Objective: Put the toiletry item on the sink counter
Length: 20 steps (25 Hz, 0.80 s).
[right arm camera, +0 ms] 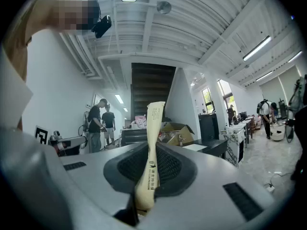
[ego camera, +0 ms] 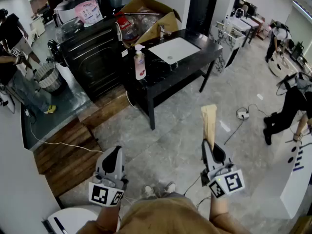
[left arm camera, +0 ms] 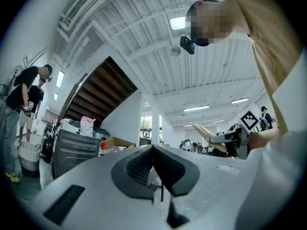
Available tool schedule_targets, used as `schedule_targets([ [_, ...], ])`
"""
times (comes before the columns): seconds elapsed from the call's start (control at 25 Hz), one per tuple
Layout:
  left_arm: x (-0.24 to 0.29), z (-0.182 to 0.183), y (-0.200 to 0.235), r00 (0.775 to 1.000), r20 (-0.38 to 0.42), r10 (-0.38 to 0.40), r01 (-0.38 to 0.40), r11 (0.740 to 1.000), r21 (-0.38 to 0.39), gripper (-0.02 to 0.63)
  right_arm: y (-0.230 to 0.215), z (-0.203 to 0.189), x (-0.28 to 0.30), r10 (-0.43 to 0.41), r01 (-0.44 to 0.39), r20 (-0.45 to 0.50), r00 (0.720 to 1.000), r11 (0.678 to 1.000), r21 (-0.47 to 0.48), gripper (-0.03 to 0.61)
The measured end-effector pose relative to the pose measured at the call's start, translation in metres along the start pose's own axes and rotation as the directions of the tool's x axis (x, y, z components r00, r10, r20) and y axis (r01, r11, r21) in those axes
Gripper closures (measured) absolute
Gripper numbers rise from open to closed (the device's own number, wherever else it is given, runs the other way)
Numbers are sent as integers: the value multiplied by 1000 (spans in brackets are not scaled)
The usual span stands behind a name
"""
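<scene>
My right gripper (ego camera: 213, 147) is shut on a flat cream toiletry tube (ego camera: 209, 123) that sticks out forward past the jaws. In the right gripper view the toiletry tube (right arm camera: 151, 147) stands clamped between the dark pads. My left gripper (ego camera: 113, 161) is shut with nothing between its jaws, low at the left; in its own view the left gripper (left arm camera: 153, 150) shows its pads meeting. Both are held over the grey floor, well short of the black sink counter (ego camera: 195, 57) with its white basin (ego camera: 174, 49). A soap pump bottle (ego camera: 140, 63) stands on the counter's left end.
A black cabinet (ego camera: 90, 52) stands left of the counter, with an open cardboard box (ego camera: 151, 18) behind. A wooden step (ego camera: 68, 150) lies at the left. A cable and socket (ego camera: 242, 114) lie on the floor to the right. People stand at both sides of the room.
</scene>
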<state>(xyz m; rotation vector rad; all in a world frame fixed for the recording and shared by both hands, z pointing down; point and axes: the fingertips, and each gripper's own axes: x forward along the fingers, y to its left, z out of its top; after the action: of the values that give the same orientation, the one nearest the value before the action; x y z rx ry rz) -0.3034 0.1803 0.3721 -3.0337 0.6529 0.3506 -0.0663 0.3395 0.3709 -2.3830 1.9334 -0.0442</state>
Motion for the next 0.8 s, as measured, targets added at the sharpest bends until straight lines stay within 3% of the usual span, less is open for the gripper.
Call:
schedule_targets([
  [0.6,13,2,-17,1000,1,14,-14,1000,19,611,-23,2,5,24,-24,1,1000,1000,10,537],
  [0.8,13,3,-17,1000,-3,30,-30,999,26,611,-26,11,3,50,-52,56,997,997,53,535],
])
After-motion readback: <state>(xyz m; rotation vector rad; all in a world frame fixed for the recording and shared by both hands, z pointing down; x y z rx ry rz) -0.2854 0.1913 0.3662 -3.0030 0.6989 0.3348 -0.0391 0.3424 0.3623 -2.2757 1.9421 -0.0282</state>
